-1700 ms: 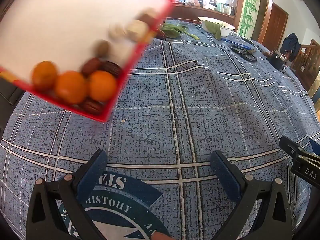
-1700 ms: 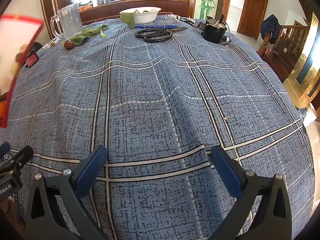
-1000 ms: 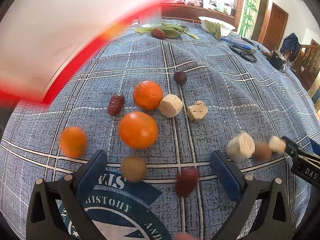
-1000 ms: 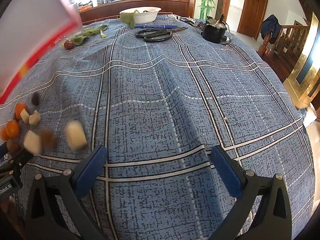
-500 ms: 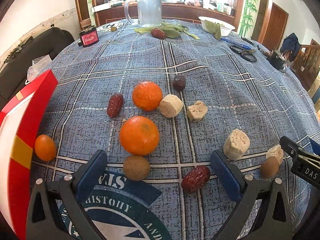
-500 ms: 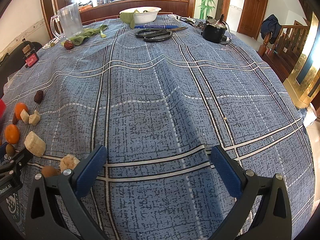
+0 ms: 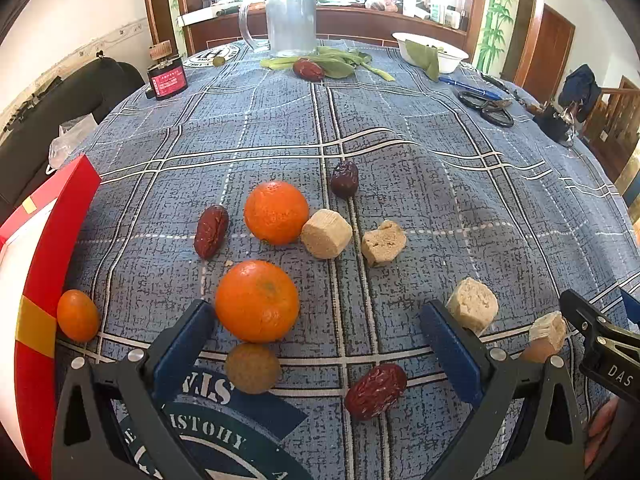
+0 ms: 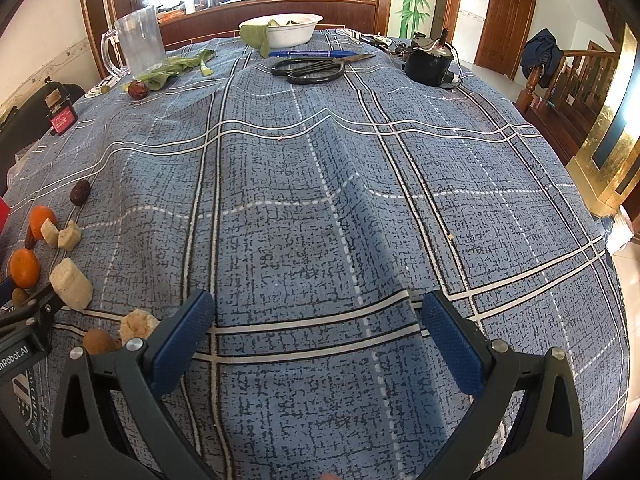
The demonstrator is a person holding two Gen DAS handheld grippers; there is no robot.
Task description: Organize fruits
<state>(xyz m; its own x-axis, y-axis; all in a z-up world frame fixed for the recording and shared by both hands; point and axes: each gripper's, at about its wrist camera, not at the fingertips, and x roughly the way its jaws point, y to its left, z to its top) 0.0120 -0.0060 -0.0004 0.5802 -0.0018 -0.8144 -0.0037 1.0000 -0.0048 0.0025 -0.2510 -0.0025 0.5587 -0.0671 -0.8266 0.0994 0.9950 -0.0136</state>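
Clearly we are only starting, both the left gripper (image 7: 316,332) and right gripper (image 8: 316,330) hovering spread and empty while round orange tangerines (image 7: 257,301), wrinkled dark-red dates (image 7: 211,231) and pale beige crumbly chunks (image 7: 326,233) are lying unsorted beside the red-edged white box (image 7: 44,264).

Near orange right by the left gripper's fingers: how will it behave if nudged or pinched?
The near orange looks round and sits free on the tablecloth, so a nudge would probably roll it, perhaps into the brown round fruit just below it. Its skin looks smooth and slightly shiny; an off-centre pinch by the open left gripper might squirt it out. It likely tolerates moderate squeeze.
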